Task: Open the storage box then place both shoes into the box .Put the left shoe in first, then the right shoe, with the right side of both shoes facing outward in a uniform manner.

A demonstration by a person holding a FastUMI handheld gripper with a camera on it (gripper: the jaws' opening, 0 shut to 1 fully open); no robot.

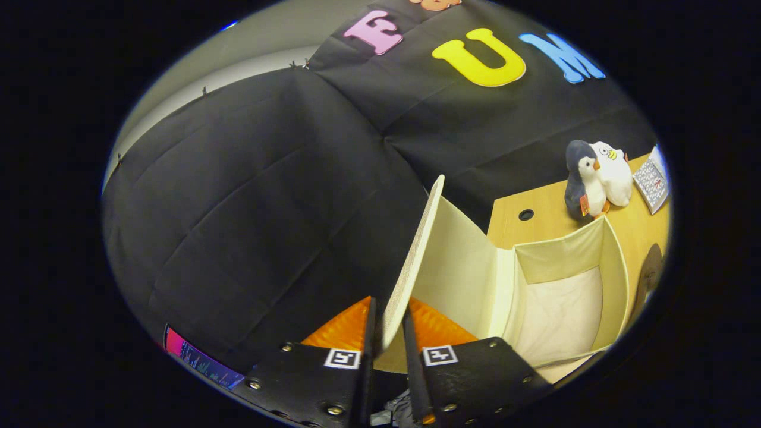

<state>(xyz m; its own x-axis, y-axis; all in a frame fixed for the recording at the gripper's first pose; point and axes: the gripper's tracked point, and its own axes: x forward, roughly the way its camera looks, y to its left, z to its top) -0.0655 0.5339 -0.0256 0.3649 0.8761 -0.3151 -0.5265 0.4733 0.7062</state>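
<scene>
My gripper [389, 324] is shut on the lid [416, 255] of the cream fabric storage box [559, 279]; both fingers press on the lid's edge. The lid stands swung up, seen edge-on, rising from between the fingers. Beyond and to the right of the fingers the box lies open, and its pale lining shows with nothing inside it.
The box rests on a wooden table [544, 205] with a round cable hole [525, 214]. Behind the box stand a penguin plush [581, 178] and a white plush [615, 172], with a calendar-like card [653, 181] beside them. A screen [202, 359] glows left of the fingers.
</scene>
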